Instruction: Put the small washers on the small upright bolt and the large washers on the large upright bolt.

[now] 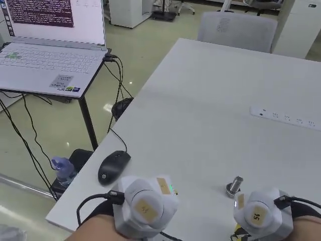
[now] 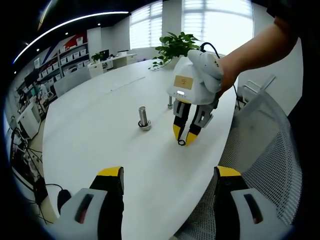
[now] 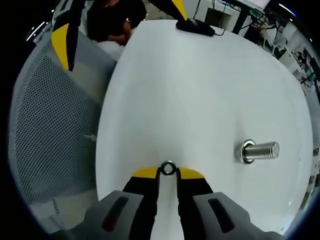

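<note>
Right gripper point(image 3: 168, 172) pinches 1 washer point(image 3: 168, 168) by its rim near the large bolt point(image 3: 257, 150); left gripper point(image 2: 169, 172), jaws spread, sits farther from it. Keep the washer level, hole centred over its bolt, before releasing.

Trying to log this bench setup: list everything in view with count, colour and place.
washer: 1, silvery, pinched in the right gripper's jaws
large bolt: 1, silvery, upright on the table
small bolt: 1, silvery, upright, apart from the large bolt
table: 1, white
mouse: 1, black, table's left edge
power strip: 1, white, table's right side
laptop: 1, silver, open on a stand left of the table
water bottle: 1, clear bluish, low beside that stand
grey chair: 1, table's far edge
mesh chair: 1, grey, table's near edge
potted plant: 1, green, beyond the bolts
left gripper: 1, white with yellow tips, open above the table
right gripper: 1, same colours, shut on the washer
</note>
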